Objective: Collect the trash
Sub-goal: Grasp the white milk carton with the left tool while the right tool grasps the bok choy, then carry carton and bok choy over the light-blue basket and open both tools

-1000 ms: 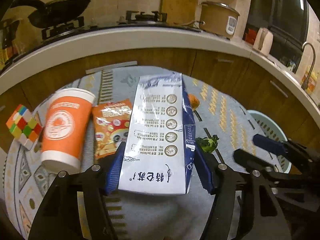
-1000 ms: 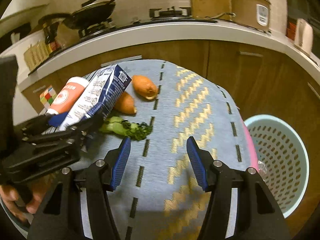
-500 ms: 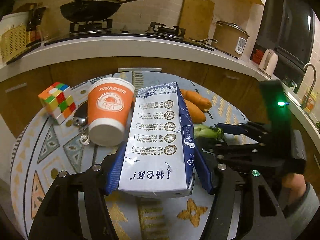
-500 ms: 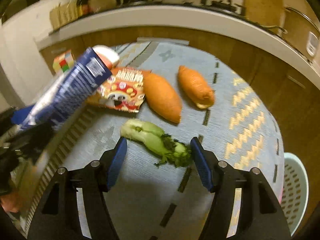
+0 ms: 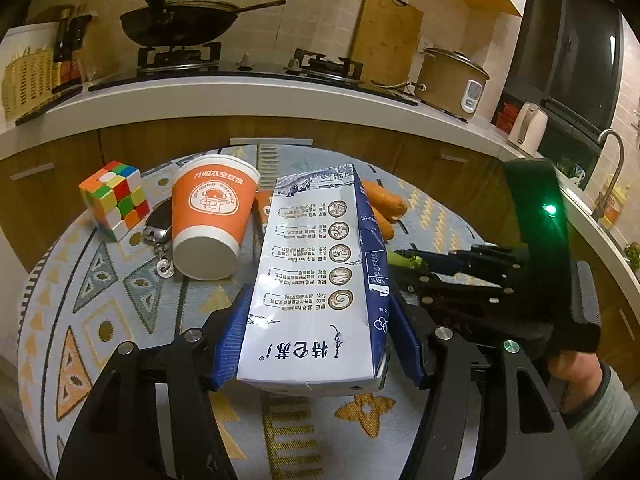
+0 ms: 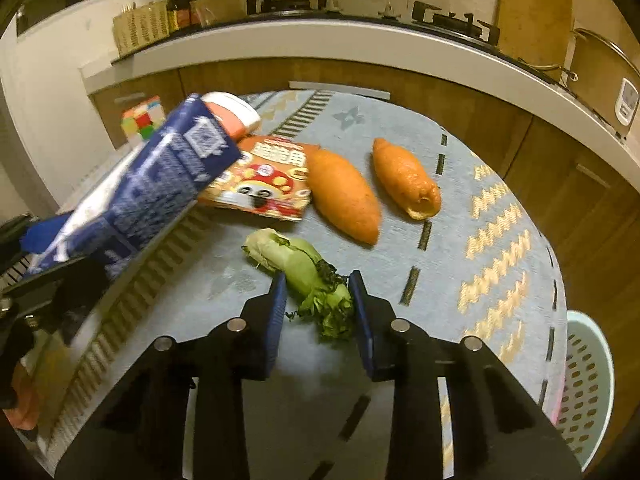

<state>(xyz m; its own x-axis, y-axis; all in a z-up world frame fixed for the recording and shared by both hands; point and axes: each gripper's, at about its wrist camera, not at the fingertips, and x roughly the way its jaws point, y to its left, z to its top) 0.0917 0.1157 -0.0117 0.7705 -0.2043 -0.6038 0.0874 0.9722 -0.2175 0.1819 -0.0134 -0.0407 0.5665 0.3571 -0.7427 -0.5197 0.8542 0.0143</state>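
Observation:
My left gripper (image 5: 318,336) is shut on a blue and white milk carton (image 5: 316,280) and holds it above the round table; the carton also shows in the right wrist view (image 6: 132,196). My right gripper (image 6: 318,300) stands with its blue pads on either side of a green leafy vegetable scrap (image 6: 304,276) lying on the cloth; the jaws are narrow but a small gap shows. An orange paper cup (image 5: 210,216) lies on its side. A red snack packet (image 6: 264,184) lies flat near the carton.
Two orange sweet potatoes (image 6: 344,196) lie beyond the vegetable. A colour cube (image 5: 114,198) and keys (image 5: 158,236) sit at the table's left. A pale blue perforated bin (image 6: 584,392) stands on the floor at the right. The kitchen counter (image 5: 240,96) curves behind.
My right gripper has moved in over the vegetable scrap and its jaws have narrowed around it. My left gripper still holds the carton, drawn back slightly.

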